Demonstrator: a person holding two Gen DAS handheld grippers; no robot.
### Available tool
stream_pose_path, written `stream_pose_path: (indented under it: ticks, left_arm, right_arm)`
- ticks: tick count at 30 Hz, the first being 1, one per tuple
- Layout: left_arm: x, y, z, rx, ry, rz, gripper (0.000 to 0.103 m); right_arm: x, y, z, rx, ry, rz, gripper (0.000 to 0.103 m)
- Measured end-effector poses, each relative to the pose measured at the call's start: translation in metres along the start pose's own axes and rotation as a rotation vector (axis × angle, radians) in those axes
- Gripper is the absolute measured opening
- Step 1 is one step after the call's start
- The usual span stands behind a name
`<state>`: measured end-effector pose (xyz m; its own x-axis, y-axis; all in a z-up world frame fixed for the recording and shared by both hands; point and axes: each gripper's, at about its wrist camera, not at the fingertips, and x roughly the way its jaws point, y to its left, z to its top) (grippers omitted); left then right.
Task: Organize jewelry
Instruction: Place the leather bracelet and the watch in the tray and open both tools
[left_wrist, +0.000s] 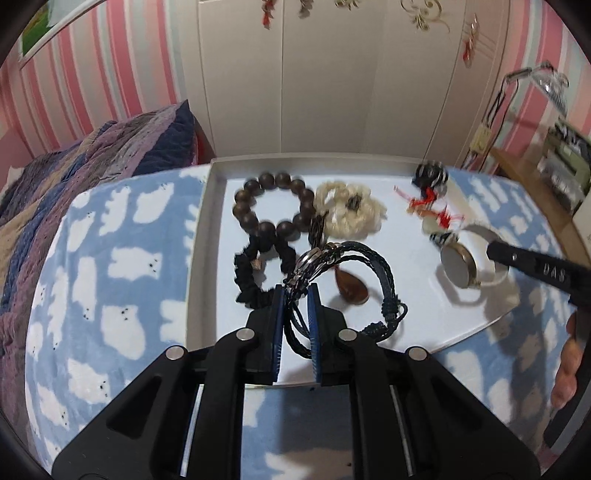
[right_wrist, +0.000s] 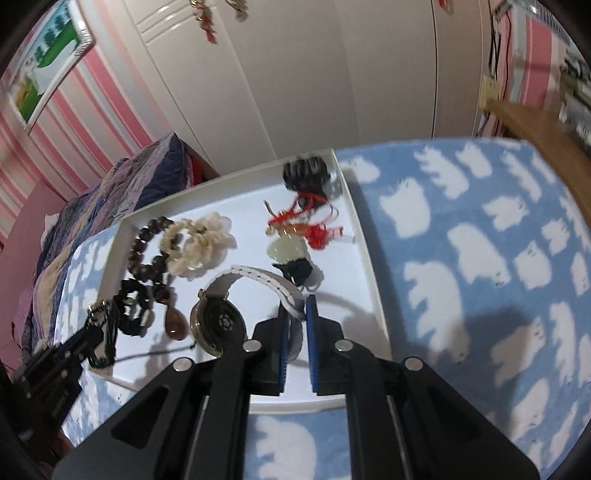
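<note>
The left tongs (left_wrist: 295, 295) pinch the braided black bracelet (left_wrist: 354, 280) and the right tongs (right_wrist: 297, 314) pinch the watch (right_wrist: 221, 325) by its white strap, both over the white tray (left_wrist: 207, 221). Dangling loops could snag the beads (left_wrist: 273, 206) or scrunchie (left_wrist: 255, 273) and drag them. Motion blur smears the red tassel items (left_wrist: 432, 206); how deep each grip sits is hard to make out.

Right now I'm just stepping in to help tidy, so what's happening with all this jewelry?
A person is sorting jewelry over a shallow white tray on a cloud-print blanket. The left hand-held gripper is shut on a black braided cord bracelet; the right hand-held gripper is shut on the white band of a watch. A wooden bead bracelet, a cream flower piece and red-tasselled charms lie in the tray.
</note>
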<state>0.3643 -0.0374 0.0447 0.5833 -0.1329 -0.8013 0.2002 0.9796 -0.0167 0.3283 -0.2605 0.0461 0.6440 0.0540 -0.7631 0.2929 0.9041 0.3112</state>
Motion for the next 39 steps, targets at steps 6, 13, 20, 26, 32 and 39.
stream_pose_path:
  ticks: [6, 13, 20, 26, 32, 39]
  left_arm:
    - [0.026, 0.001, -0.010, 0.037, 0.029, 0.022, 0.010]
    - [0.042, 0.002, -0.015, 0.050, 0.052, 0.037, 0.010]
    - [0.051, 0.003, -0.016, 0.040, 0.061, 0.022, 0.011]
    - [0.054, 0.003, -0.018, 0.033, 0.057, 0.019, 0.011]
    - [0.053, 0.005, -0.019, 0.020, 0.051, 0.015, 0.011]
    - [0.053, 0.005, -0.019, 0.011, 0.050, 0.016, 0.012]
  right_arm:
    - [0.022, 0.001, -0.011, -0.013, 0.033, -0.065, 0.008]
    - [0.032, 0.000, -0.012, -0.032, 0.024, -0.101, 0.008]
    - [0.038, 0.004, -0.013, -0.065, 0.002, -0.135, 0.008]
    - [0.039, 0.007, -0.014, -0.100, -0.014, -0.153, 0.009]
    - [0.039, 0.015, -0.017, -0.153, -0.024, -0.184, 0.012]
    - [0.037, 0.018, -0.019, -0.171, -0.023, -0.200, 0.014]
